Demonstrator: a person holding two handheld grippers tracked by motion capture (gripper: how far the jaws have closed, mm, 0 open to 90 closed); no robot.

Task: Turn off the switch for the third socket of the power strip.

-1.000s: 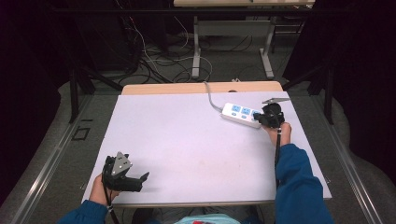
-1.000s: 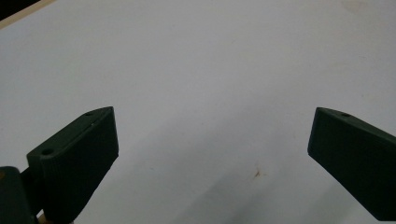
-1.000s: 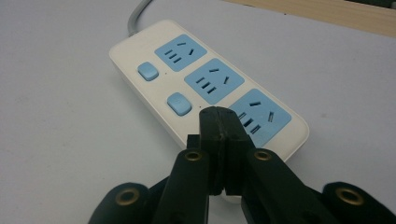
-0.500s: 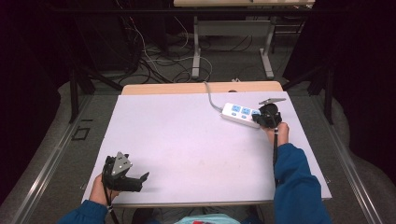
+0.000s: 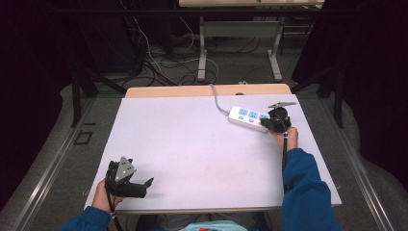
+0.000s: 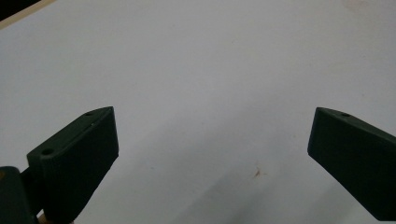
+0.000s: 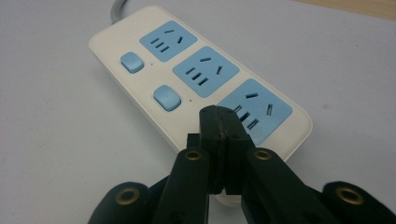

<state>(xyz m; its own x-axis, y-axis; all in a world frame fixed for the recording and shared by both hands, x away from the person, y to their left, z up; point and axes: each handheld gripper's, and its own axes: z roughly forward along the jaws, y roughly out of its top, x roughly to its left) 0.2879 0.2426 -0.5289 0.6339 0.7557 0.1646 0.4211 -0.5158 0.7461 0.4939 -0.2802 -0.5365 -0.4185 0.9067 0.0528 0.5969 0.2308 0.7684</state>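
The right tool (image 5: 275, 122) sits at the near end of the white power strip (image 5: 248, 118), jaws pressed tight together with nothing between them, and in the right gripper view those closed tips (image 7: 223, 126) hover right at the strip's long edge beside the last blue socket (image 7: 256, 109); whether they actually touch the casing I cannot tell. The power strip (image 7: 187, 88) lies flat at the far right of the bench (image 5: 192, 144), three blue sockets in a row, two small blue switches (image 7: 167, 97) alongside; where a third switch would sit, the closed tips block the view. Its grey cable (image 5: 217, 100) runs off toward the far edge of the bench, and in the right gripper view the cable is cut off at the top. Over at the near left corner, the left tool (image 5: 144, 185) rests low over the bench, jaws spread wide and holding nothing; the left gripper view looks along them at bare white surface (image 6: 210, 70) with one tiny reddish speck (image 6: 257, 173). No containers on the bench. The two tools are well apart. The bench top is pale and plain, with a wooden strip (image 5: 192, 90) along its far edge. Beyond it the room is dark: tangled cables (image 5: 159, 53) on the floor, metal legs (image 5: 203, 48) of another table, details hard to make out.
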